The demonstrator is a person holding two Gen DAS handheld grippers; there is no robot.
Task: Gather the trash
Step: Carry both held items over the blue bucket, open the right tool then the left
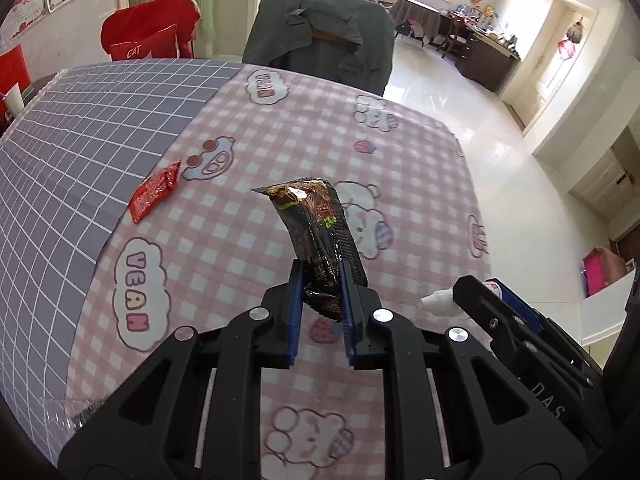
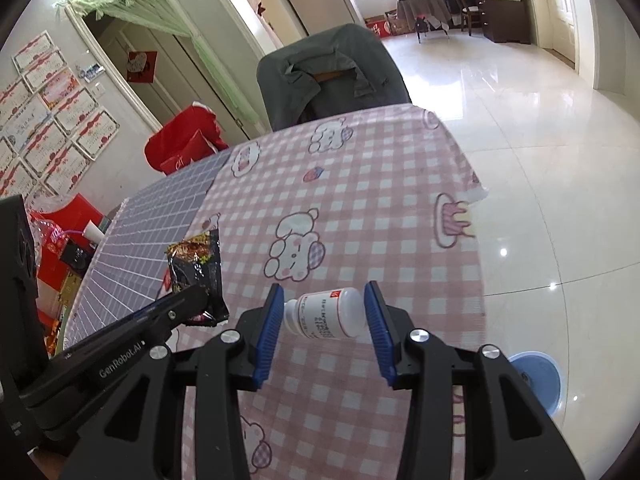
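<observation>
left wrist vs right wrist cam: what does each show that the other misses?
Only left wrist: a red wrapper lying on the table at the seam between the grey grid cloth and the pink checked cloth.

Only right wrist: a blue round bin on the floor by the table.

Both: left gripper pinching the black wrapper, right gripper holding the white bottle, grey-draped chair.

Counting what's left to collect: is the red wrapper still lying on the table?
Yes, the red wrapper lies flat on the table, untouched, beyond the left gripper.
</observation>
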